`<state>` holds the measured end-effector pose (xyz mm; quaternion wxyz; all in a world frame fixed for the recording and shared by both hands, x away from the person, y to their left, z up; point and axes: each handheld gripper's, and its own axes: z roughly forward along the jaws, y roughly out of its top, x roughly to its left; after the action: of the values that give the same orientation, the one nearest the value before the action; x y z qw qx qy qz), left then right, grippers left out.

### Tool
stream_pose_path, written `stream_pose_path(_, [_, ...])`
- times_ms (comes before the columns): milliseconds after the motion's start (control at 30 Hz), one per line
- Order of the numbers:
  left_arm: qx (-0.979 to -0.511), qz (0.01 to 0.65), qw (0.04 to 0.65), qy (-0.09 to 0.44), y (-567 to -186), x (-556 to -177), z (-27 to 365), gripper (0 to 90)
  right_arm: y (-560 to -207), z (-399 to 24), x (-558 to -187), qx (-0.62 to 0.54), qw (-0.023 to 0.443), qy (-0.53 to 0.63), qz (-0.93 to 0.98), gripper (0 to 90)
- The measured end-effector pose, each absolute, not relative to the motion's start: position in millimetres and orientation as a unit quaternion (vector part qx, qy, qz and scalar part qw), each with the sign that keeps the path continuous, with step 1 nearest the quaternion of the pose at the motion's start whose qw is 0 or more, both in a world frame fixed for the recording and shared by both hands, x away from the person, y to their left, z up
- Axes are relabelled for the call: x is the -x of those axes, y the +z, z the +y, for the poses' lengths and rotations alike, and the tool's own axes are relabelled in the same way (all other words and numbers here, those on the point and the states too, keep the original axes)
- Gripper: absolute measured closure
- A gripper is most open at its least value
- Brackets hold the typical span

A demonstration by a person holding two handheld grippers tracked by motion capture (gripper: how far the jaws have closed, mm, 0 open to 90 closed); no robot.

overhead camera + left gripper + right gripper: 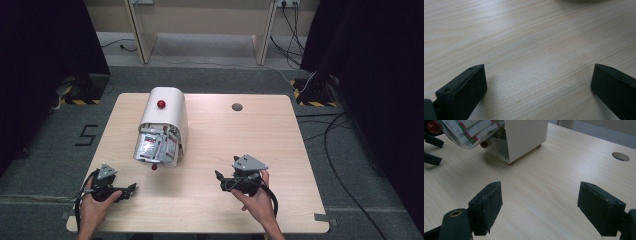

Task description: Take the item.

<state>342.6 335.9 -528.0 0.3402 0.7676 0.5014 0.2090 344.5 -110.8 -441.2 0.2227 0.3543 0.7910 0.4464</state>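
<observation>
A white rounded box lies on the wooden table with a red knob on its upper face. Its clear front flap hangs open towards me, with foil packets behind it and a small red knob at its lower edge. My left gripper rests near the front left edge, jaws wide apart over bare wood. My right gripper sits at the front centre-right, open and empty, facing the box and the flap.
A round cable hole is set in the table near the far edge, also seen in the right gripper view. Black curtains flank both sides, and cables run across the floor to the right. A wooden desk frame stands beyond the table.
</observation>
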Motion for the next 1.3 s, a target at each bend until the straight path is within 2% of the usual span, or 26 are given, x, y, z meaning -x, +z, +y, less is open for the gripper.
stream_pose_path(867, [-0.768,0.501,0.34,0.209,-528.0,-342.5,335.9,0.0,-421.4,-68.9,-348.7,-0.319,0.215,0.471,0.794,21.0])
stream_pose_path(1300, [-0.767,0.501,0.34,0.209,-528.1,-342.5,335.9,0.0,-407.6,-50.5,-350.8,-0.297,0.217,0.495,0.787,24.0])
